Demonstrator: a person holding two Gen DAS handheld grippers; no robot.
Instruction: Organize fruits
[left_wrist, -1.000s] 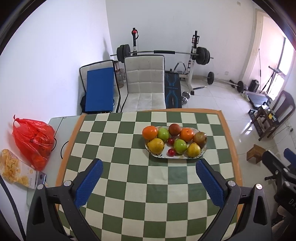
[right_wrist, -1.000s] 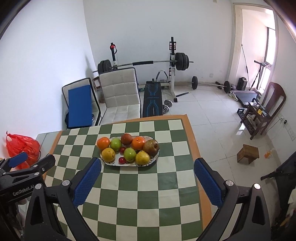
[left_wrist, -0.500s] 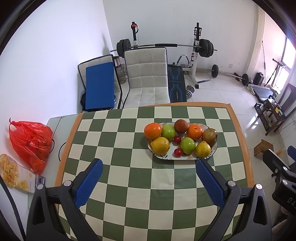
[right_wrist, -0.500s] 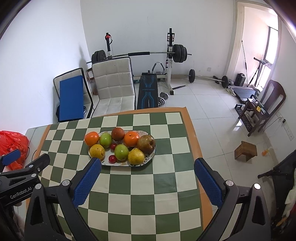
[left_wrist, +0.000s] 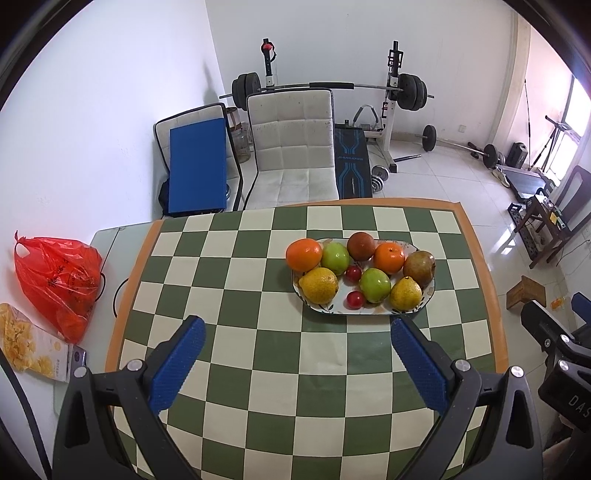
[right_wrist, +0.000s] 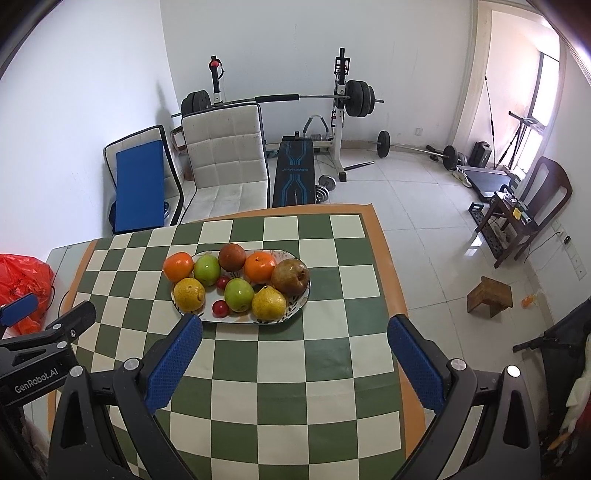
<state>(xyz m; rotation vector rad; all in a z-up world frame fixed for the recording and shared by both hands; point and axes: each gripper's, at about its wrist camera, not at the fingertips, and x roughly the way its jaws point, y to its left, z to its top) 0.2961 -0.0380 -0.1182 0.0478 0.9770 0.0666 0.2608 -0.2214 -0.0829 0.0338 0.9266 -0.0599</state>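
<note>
While only the left view shows a snack box beside the red bag, both grippers gape wide and empty over the desk; the fruit plate lies lengthwise left-to-right.

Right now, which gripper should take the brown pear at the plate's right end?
Right, probably. In its view the brown pear lies nearer the open right gripper. The left gripper, also open and empty, sits farther back and left of the plate.
</note>
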